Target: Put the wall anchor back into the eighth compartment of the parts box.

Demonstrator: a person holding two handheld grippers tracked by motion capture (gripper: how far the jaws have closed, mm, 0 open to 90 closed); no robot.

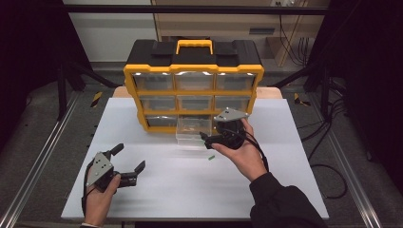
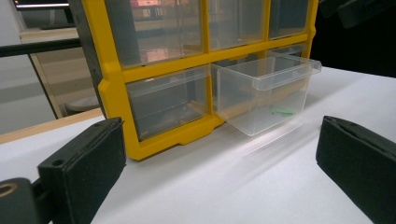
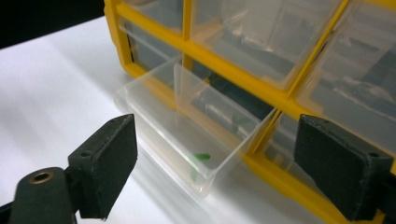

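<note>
A yellow and black organiser [image 1: 192,71] with clear drawers stands at the back of the white table [image 1: 157,190]. Its bottom middle drawer [image 1: 191,133] [image 2: 261,93] [image 3: 187,121] is pulled out. A small green piece [image 3: 201,157] [image 2: 282,111] shows through the drawer's clear wall, low near its front. My right gripper [image 1: 208,139] [image 3: 215,140] is open just right of the drawer's front, with nothing pressed between its pads. My left gripper [image 1: 129,156] [image 2: 219,158] is open and empty at the table's front left, facing the drawer from a distance.
A tiny green bit [image 1: 210,157] lies on the table in front of the right hand. The other drawers [image 1: 195,80] are pushed in. Dark frame posts [image 1: 62,71] stand at both sides, and cables [image 1: 332,156] trail on the floor at right.
</note>
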